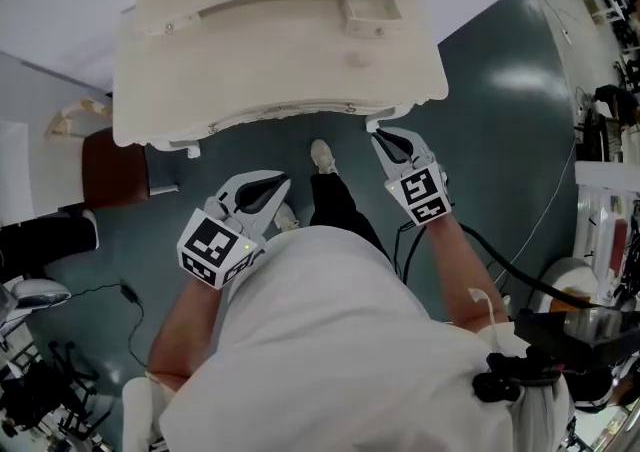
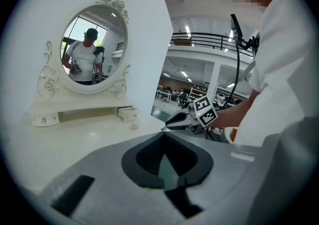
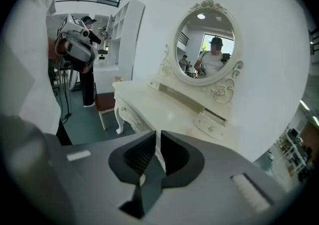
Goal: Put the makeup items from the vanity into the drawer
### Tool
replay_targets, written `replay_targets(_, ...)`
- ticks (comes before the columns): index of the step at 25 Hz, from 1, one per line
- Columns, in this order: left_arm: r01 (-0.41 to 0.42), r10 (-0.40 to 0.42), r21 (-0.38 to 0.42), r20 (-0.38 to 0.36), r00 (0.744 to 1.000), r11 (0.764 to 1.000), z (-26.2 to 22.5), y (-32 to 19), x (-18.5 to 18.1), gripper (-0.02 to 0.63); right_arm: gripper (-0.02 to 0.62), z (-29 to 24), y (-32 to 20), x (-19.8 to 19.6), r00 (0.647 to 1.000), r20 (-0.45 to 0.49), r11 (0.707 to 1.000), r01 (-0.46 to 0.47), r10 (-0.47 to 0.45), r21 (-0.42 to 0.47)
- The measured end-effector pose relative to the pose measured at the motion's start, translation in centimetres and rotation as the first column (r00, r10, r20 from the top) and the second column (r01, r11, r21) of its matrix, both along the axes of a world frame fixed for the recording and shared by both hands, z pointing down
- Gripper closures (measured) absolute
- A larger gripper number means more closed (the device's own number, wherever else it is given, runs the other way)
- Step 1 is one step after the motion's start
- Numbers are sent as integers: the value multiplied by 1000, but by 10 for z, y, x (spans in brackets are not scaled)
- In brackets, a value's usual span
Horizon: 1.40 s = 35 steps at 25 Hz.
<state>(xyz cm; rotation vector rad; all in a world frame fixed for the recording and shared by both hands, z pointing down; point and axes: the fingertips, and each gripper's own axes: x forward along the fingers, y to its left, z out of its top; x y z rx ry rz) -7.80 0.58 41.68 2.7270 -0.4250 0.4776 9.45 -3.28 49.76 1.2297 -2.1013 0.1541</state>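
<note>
The cream vanity fills the top of the head view. Its small right-hand drawer stands pulled open, also in the left gripper view and the right gripper view. One small pale round item lies on the top in front of that drawer. My left gripper hangs over the floor short of the vanity's front edge, its tips together and empty. My right gripper is at the front right corner, its jaws a narrow slit apart with nothing between.
An oval mirror stands at the vanity's back and reflects the person. A brown stool sits left of the vanity. Cables lie on the teal floor, and stands and equipment crowd the right side.
</note>
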Motion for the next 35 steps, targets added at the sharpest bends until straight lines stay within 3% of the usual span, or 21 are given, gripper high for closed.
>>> replay_targets(7,109,-109,-46,10,994,993,-6,-87,18,606,546,29,-111,39,989,-106,994,103,-106,-27)
replay_targets(15,185,-184,-40,29,982,982,-13,-161,56,604,514,76,-196,67,945,-199,965,246,-260,-91)
replay_targets(25,253,-250,-49,60,966,966,-7,-204,82,606,486,119,-229,76,877,-239,907,383,-417,-177)
replay_targets(35,291,-288,-38,69,955,956,-7,-223,101,604,555,123,-232,76,847,-210,870,454,-488,-191)
